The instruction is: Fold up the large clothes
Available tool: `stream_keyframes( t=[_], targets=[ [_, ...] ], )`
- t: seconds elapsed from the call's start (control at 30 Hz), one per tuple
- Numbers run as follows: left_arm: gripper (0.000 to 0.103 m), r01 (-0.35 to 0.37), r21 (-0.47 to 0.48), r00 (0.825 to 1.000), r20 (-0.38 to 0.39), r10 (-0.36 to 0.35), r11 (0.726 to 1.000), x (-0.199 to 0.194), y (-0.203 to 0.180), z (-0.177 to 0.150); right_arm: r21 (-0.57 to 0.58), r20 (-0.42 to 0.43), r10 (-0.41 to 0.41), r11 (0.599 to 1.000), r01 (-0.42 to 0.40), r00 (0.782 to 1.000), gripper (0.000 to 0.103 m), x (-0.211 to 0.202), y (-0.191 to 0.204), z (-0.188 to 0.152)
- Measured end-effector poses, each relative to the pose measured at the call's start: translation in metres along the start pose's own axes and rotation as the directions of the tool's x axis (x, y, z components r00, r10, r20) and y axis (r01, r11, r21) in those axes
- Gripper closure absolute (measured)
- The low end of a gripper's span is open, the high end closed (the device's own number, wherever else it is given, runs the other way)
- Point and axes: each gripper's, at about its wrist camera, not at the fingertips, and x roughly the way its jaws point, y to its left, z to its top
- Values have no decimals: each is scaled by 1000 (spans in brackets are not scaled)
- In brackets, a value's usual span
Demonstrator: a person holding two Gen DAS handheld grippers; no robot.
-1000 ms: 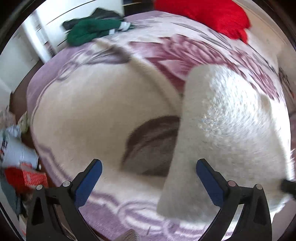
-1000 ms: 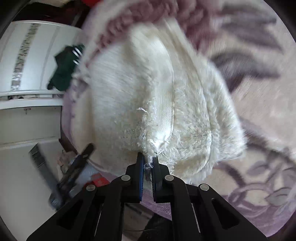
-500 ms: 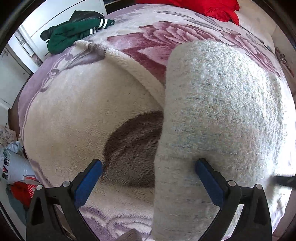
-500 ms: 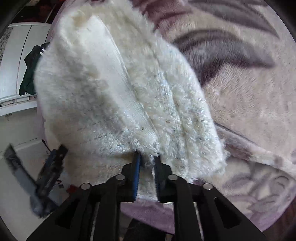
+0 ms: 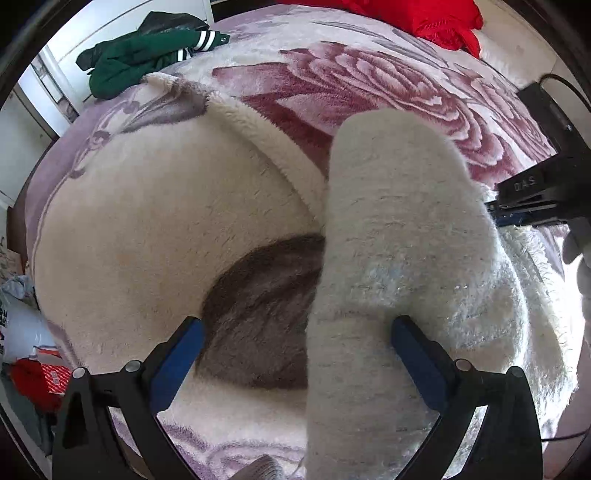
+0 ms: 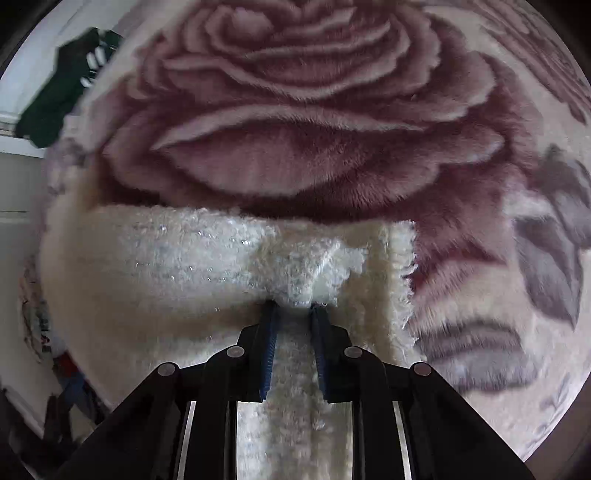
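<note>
A fluffy white garment [image 5: 406,258] lies on a bed covered by a rose-patterned plush blanket [image 5: 147,221]. In the left wrist view my left gripper [image 5: 295,339] is open; a long folded part of the garment runs between its fingers, against the right one. My right gripper [image 6: 293,314] is shut on a bunched edge of the white garment [image 6: 184,266] and holds it low over the blanket [image 6: 295,129]. The right gripper also shows at the right edge of the left wrist view [image 5: 532,199].
A green jacket [image 5: 147,55] lies at the far left corner of the bed, and shows in the right wrist view [image 6: 62,99]. A red cloth [image 5: 424,18] lies at the far end. Bags and boxes [image 5: 29,362] sit on the floor left of the bed.
My right gripper has swung the held garment edge across and down toward the blanket. The folded part has come in between my left gripper's fingers, which stay open.
</note>
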Motion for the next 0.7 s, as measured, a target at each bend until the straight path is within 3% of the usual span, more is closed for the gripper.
stream_keyframes(
  t=[0.07, 0.13, 0.17, 0.2, 0.27, 0.4, 0.43, 0.53, 0.57, 0.6, 0.63, 0.7],
  targets=[
    [0, 6, 9, 1000, -8, -6, 1000, -7, 1, 9, -52, -16, -32, 998, 31, 999, 83, -6, 10, 8],
    [0, 40, 1, 999, 5, -40, 999, -18, 8, 15, -70, -32, -1, 998, -1, 999, 81, -22, 7, 7],
    [0, 54, -8, 998, 20, -54, 999, -27, 15, 19, -61, -32, 36, 997, -38, 999, 72, -31, 1, 4],
    [0, 65, -16, 998, 27, -65, 998, -32, 19, 21, -32, -23, 111, 993, -112, 994, 43, -46, -12, -5],
    [0, 84, -31, 996, 39, -83, 996, -39, 32, 25, 18, 8, 168, 986, -168, 986, 0, -63, -35, -20],
    [0, 117, -38, 993, 9, -117, 992, -24, 47, 22, 111, 59, 240, 963, -245, 969, 0, -65, -83, -65],
    [0, 136, -42, 990, -19, -137, 990, -12, 47, 21, 134, 50, 292, 946, -296, 955, 0, -54, -92, -76],
    [0, 253, -90, 962, -85, -261, 963, 18, 46, 19, 217, 5, 366, 908, -358, 931, 0, -3, -112, -93],
    [0, 321, -127, 937, -98, -334, 938, 30, 45, 18, 227, 6, 420, 883, -410, 907, 0, 7, -111, -97],
    [0, 350, -156, 925, -100, -367, 924, 36, 46, 18, 240, 25, 510, 832, -500, 860, 0, 16, -112, -104],
    [0, 379, -186, 911, -98, -401, 906, 42, 48, 19, 256, 44, 603, 764, -593, 796, 0, 28, -114, -105],
    [0, 460, -248, 867, -82, -492, 852, 51, 53, 20, 280, 65, 698, 673, -685, 713, 0, 45, -118, -105]
  ],
)
